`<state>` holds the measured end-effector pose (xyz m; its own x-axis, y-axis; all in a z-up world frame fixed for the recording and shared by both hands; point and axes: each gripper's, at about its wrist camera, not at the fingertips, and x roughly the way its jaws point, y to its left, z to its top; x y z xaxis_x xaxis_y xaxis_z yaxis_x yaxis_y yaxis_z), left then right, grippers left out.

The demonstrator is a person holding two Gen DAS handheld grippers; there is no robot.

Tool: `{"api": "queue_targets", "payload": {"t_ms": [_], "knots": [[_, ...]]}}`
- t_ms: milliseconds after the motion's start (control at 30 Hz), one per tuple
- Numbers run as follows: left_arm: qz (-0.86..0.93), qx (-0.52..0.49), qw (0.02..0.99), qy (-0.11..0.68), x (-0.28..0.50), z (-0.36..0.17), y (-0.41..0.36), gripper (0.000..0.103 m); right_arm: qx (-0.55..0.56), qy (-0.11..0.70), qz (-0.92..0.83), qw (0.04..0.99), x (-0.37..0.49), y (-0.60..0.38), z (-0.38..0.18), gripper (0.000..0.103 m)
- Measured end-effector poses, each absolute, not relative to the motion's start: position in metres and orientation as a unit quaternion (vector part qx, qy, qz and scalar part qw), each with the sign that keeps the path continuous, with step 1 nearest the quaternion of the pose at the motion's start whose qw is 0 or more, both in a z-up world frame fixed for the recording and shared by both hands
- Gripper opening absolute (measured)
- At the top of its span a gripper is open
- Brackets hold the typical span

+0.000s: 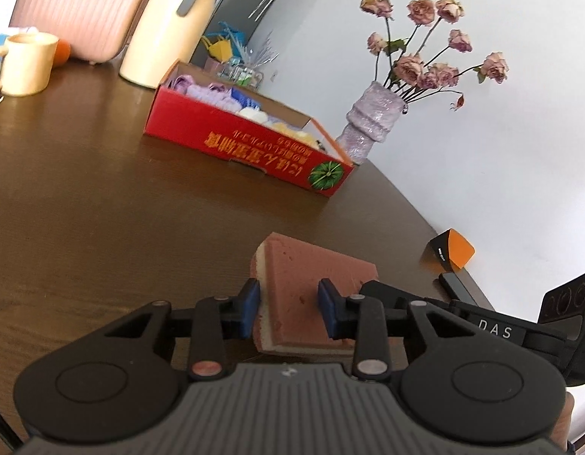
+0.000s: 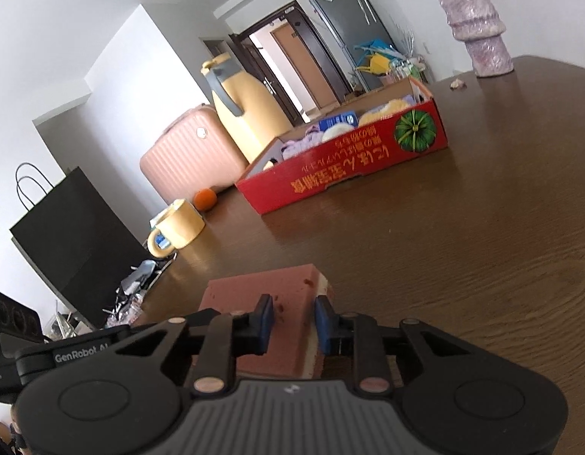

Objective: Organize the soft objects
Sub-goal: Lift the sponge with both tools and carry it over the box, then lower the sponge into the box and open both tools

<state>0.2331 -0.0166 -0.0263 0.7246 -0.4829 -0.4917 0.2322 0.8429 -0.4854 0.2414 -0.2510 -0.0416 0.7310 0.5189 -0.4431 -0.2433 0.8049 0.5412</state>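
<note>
A brownish-pink sponge (image 1: 311, 273) with a cream layer is held over the dark wooden table (image 1: 103, 189). My left gripper (image 1: 288, 303) is shut on one end of it. My right gripper (image 2: 292, 322) is shut on the other end of the same sponge (image 2: 262, 288). The right gripper's body shows at the right edge of the left wrist view (image 1: 501, 330). A red cardboard box (image 1: 247, 144) holding several soft items stands farther back on the table; it also shows in the right wrist view (image 2: 349, 174).
A purple vase (image 1: 368, 121) of dried roses stands beside the box. A cream mug (image 1: 25, 62), an orange (image 2: 205, 199), a yellow jug (image 1: 167, 26) and a pink case (image 1: 80, 7) sit at the far side. A black paper bag (image 2: 72, 235) stands off the table.
</note>
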Motion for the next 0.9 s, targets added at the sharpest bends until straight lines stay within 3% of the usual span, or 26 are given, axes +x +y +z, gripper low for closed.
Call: {"api": "queue_targets", "payload": {"t_ms": [267,533,700,900], "knots": [[-0.218,-0.190,0.915,0.282,0.309,0.030,-0.035,0.034,0.220,0.267,0.207,0.915,0.283,-0.266,-0.003,0.023],[-0.245,-0.197,0.908,0.275,0.474,0.093,-0.066,0.033,0.186,0.225,0.180,0.939,0.428,-0.300,0.090,0.023],[-0.241,-0.210,0.898,0.303,0.566,0.075,-0.079,0.032,0.158,0.243,0.154,0.945,0.528,-0.310,0.104,0.023],[-0.219,-0.219,0.878,0.364,0.644,0.013,-0.086,0.032,0.149,0.286,0.124,0.938,0.620,-0.313,0.050,0.024]]}}
